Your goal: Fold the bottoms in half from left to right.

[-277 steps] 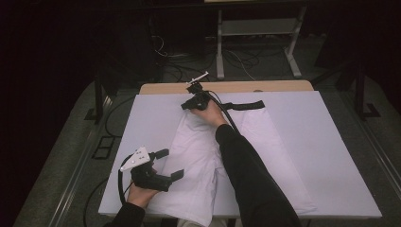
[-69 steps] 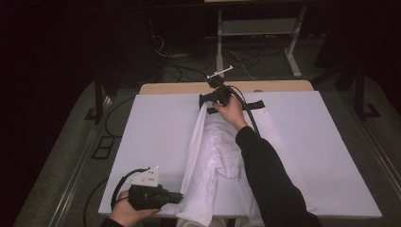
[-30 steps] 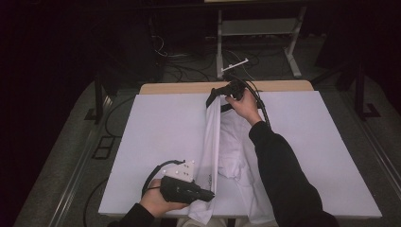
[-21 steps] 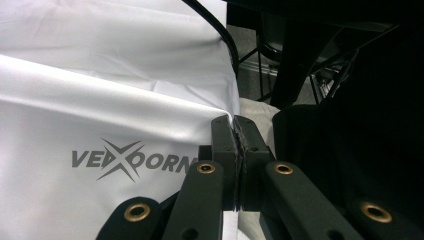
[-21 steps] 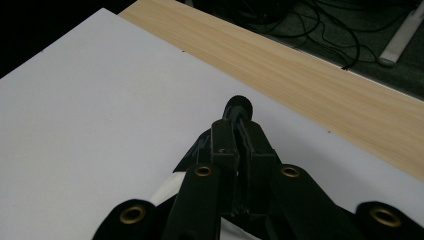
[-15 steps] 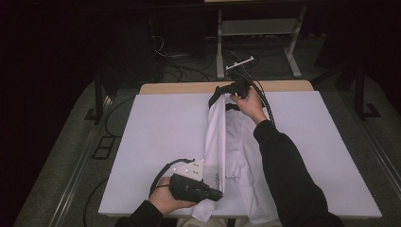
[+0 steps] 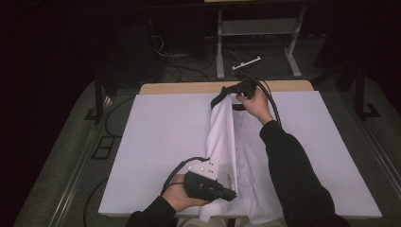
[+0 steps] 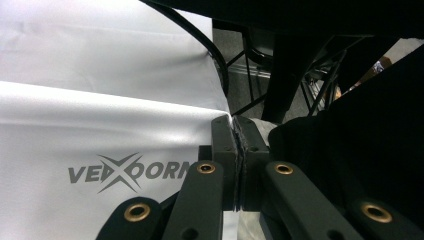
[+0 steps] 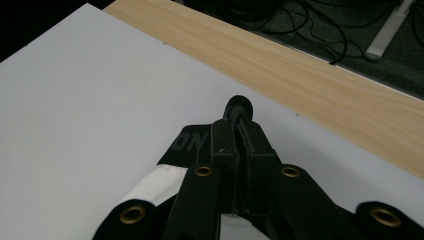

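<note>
On the white-covered table (image 7: 156,137), a white fabric garment with a black waistband (image 7: 236,156) and a grey printed logo lies lengthwise, from the far wooden edge (image 7: 189,88) toward the person's side, its left side lifted into a standing fold. The left gripper (image 7: 226,195) has its fingers (image 8: 223,150) pressed together on the near white hem, cloth pinched between them. The right gripper (image 7: 226,93) has its fingers (image 9: 224,145) clamped on the black band at the far end. The step looks like folding the left half over the right. To do it well, both hands should travel across together at one height, keeping the lifted edge taut between the two pinches so no slack bunches. Lay the edge down straight, matched to the opposite edge, before letting go.
</note>
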{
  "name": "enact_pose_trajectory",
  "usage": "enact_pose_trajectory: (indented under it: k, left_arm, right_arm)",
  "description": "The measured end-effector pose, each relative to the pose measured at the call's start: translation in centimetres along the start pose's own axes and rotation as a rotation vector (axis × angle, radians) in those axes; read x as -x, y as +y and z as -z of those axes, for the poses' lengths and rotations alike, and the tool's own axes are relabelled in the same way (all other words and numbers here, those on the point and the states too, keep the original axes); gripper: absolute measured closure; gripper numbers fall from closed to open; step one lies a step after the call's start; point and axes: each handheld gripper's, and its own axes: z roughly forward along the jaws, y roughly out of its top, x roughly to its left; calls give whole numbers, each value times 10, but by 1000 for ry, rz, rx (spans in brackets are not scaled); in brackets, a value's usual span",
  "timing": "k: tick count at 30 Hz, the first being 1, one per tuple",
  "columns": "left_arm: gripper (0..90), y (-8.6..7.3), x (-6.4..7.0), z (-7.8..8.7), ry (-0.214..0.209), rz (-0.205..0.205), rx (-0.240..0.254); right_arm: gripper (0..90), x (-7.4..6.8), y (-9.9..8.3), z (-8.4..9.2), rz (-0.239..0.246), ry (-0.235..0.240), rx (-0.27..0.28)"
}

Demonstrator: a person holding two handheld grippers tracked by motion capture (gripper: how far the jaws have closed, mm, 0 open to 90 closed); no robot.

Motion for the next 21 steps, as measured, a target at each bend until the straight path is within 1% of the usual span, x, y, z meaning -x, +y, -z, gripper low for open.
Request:
enact_pose_trajectory:
  k: [6,13,15,17,21]
  left_arm:
    - [879,4,-2,-7,-10,-6,10]
    - [879,14,-5,-20,-28,-25,15]
    - [879,17,-7,-24,-36,-29,15]
    - [879,19,-9,-28,-41,-37,12]
    - [879,24,-12,-35,-52,-40,20]
  right_arm:
    - [847,8,-3,9,-3,-10,3]
    - [847,13,-3,14,-5,-20,3]
    - [847,14,-4,15,1,-24,1]
    - [847,15,-4,16,-4,-26,0]
    - [847,18,-4,18,-3,-32,2]
